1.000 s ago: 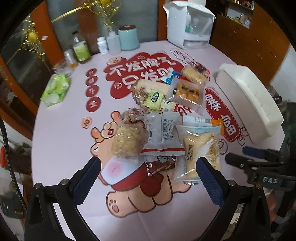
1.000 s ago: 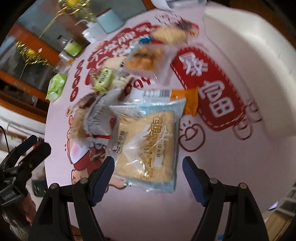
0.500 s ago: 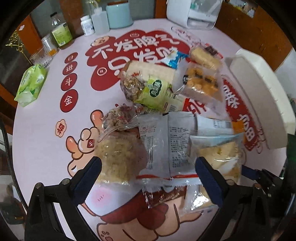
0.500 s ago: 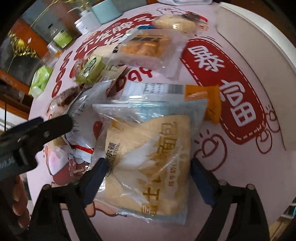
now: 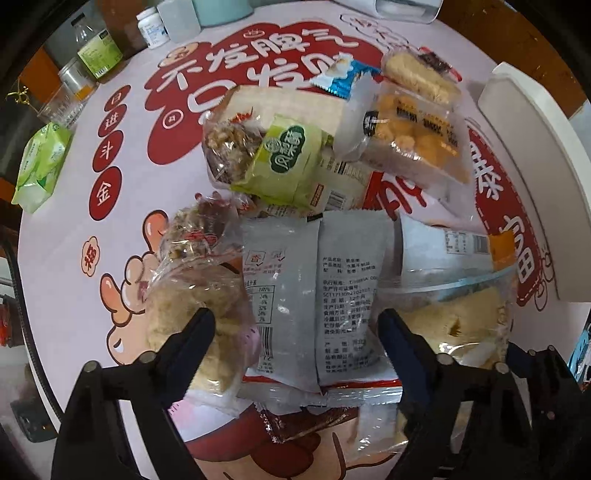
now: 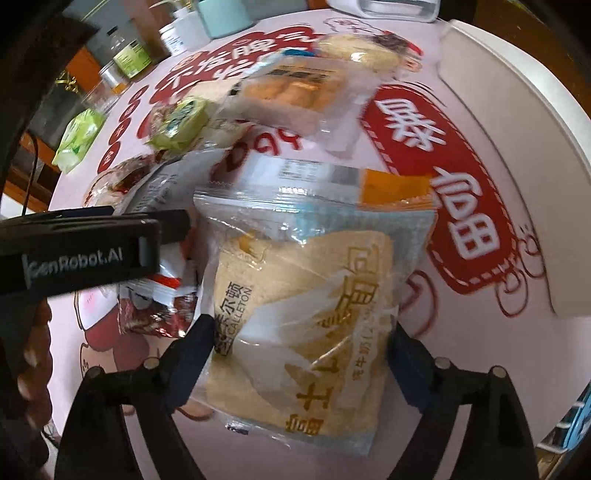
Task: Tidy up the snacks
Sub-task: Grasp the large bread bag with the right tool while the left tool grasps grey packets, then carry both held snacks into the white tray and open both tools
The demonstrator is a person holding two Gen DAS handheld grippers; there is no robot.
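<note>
A heap of snack packets lies on the round printed table. My left gripper [image 5: 297, 328] is open, its fingers either side of a grey-white packet [image 5: 314, 295], with a puffed-rice packet [image 5: 192, 314] at its left finger. My right gripper [image 6: 301, 341] is open, its fingers straddling a clear toast-bread packet [image 6: 310, 314], which also shows in the left wrist view [image 5: 461, 317]. A green packet [image 5: 291, 162], a yellow biscuit packet [image 5: 413, 133] and a walnut packet [image 5: 229, 147] lie farther back. The left gripper's finger [image 6: 92, 240] crosses the right wrist view.
A long white box [image 5: 535, 155] lies along the table's right side [image 6: 517, 129]. A green tissue pack [image 5: 40, 162], bottles and jars [image 5: 99, 48] and a teal canister [image 6: 221, 18] stand at the far left edge. An orange-ended packet [image 6: 369, 181] lies behind the bread.
Both grippers have moved forward and lower over the heap. The left fingers now flank the grey-white packet; the right fingers now flank the bread packet.
</note>
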